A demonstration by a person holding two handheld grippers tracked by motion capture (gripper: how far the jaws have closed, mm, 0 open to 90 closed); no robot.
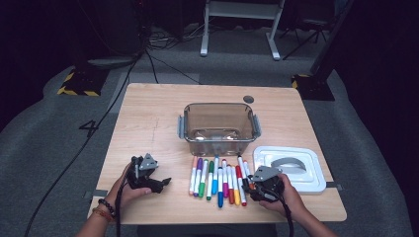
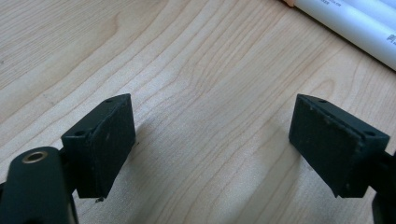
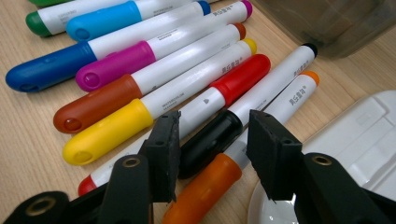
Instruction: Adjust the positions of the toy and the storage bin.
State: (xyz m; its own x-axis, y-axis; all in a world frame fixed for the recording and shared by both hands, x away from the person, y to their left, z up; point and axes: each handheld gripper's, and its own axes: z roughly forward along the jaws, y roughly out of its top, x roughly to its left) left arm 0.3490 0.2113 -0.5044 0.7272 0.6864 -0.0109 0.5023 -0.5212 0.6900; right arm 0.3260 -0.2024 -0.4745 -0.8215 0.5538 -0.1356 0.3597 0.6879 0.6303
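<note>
At the left of the table, the left gripper is held low over bare wood, its jaws spread wide with nothing between them; the white barrels of the nearest markers are seen at the upper right of the left gripper view. A row of capped markers is laid side by side in front of the clear bin, which looks empty. At the right end of that row, the right gripper is lowered with its jaws parted around the black-capped marker; the orange-capped marker lies just beside it, and no squeeze is yet seen. The white lid is set to the right. The step is judged to be the first pick: the jaws must be closed on the black-capped marker alone, then lifted to the bin.
</note>
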